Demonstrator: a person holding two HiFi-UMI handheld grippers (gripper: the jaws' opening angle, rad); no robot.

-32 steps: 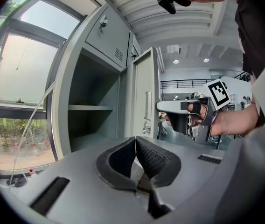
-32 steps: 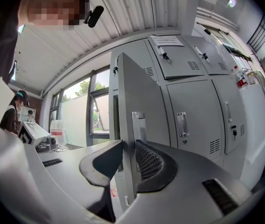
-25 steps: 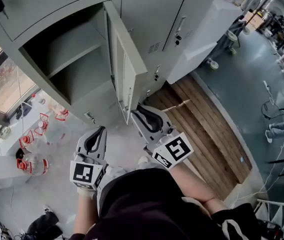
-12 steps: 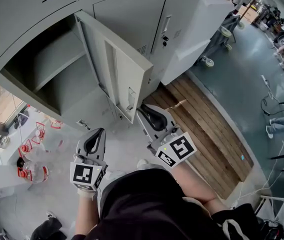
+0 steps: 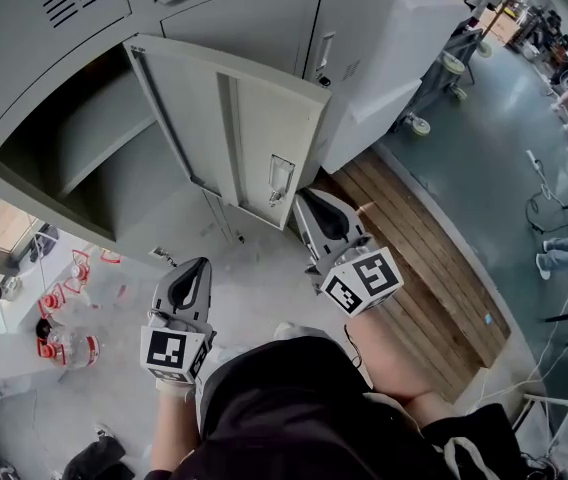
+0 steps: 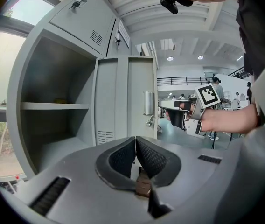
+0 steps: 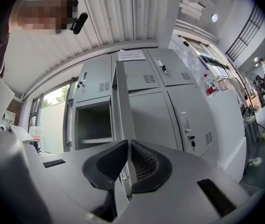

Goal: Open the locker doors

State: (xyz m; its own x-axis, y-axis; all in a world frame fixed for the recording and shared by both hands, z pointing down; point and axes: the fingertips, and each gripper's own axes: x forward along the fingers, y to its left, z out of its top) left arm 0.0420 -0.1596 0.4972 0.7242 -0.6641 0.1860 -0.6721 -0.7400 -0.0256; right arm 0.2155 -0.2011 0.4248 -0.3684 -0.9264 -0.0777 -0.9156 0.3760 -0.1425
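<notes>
Locker door (image 5: pixel 234 128) is standing swung out from its compartment (image 5: pixel 74 168), hinged on its left side and showing its inner face to the head view. The right gripper (image 5: pixel 306 200) is sitting at the door's free edge, low down near the latch plate (image 5: pixel 280 176). Its jaws are closing with that thin edge running between them. In the right gripper view the pads look to be pinching the sheet metal, so I am judging this as a grip on the door. That edge is running upright, straight up from the jaws, and the door panel is lying to the left of this gripper, toward the hinge. The left gripper (image 5: pixel 200 264) is hanging below the door's bottom edge and well apart from it, jaws together with nothing between them. Being much the nearer, the right gripper is the one placed to carry the door wider, swinging the free edge in an arc around the hinge. Beyond the door's free edge, the neighbouring lockers (image 5: pixel 349 28) are showing closed doors, so the task is looking only partly done.
</notes>
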